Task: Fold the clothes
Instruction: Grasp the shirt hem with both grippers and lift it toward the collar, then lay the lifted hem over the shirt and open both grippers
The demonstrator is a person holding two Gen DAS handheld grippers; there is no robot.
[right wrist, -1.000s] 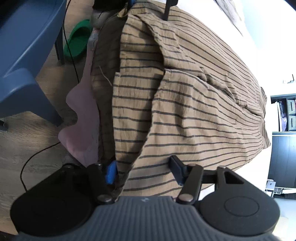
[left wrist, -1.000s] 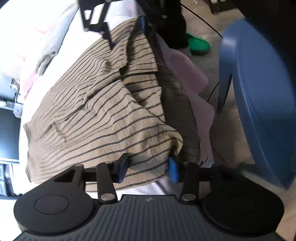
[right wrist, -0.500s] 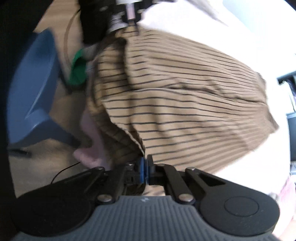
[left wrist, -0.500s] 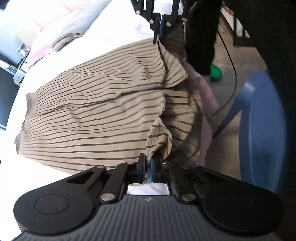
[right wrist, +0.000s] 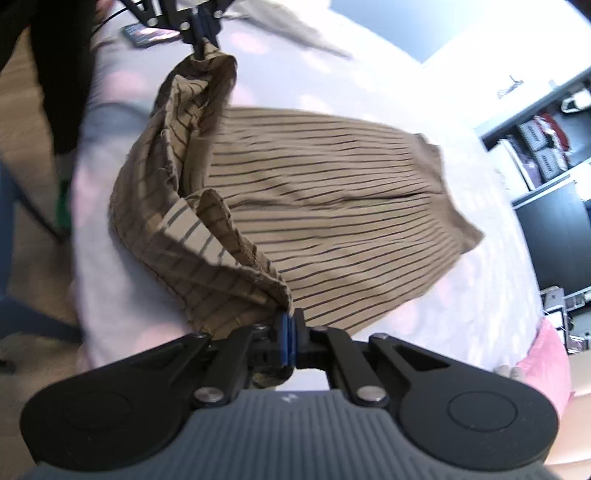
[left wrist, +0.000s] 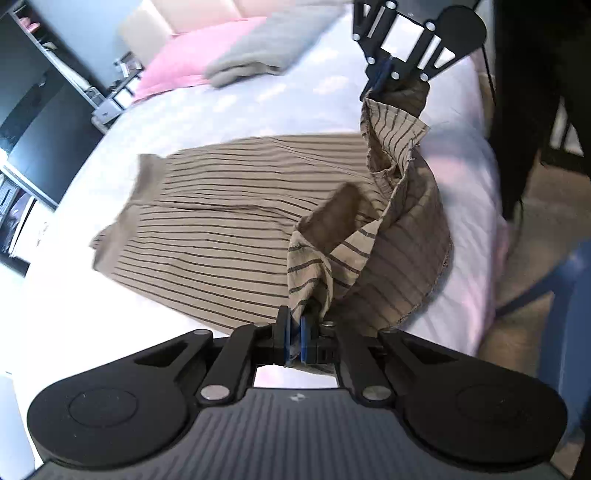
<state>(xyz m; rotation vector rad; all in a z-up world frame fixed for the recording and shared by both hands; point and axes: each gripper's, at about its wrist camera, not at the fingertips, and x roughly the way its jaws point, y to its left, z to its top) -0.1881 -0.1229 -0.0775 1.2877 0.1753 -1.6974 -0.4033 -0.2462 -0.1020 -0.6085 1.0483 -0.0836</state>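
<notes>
A tan garment with thin dark stripes [left wrist: 229,221] [right wrist: 332,206] lies partly spread on a white bed [left wrist: 258,103] [right wrist: 461,295]. My left gripper [left wrist: 294,325] is shut on one corner of its near edge, lifted off the bed. My right gripper [right wrist: 287,325] is shut on the other corner of that edge. Each gripper shows in the other's view, the right gripper [left wrist: 380,79] at the top, the left gripper [right wrist: 201,27] at the top left. The edge between them sags in folds. The far part of the garment rests flat on the bed.
A pink pillow [left wrist: 177,62] and a grey folded cloth [left wrist: 266,48] lie at the head of the bed. Dark shelves [left wrist: 33,122] [right wrist: 554,155] stand beyond the bed. A blue chair [left wrist: 576,321] and a person's dark trouser leg [left wrist: 532,92] are beside the bed.
Both grippers closed on the garment's near edge, then rose and moved over the bed, lifting that edge. The garment that hung over the bedside now lies farther onto the mattress.
</notes>
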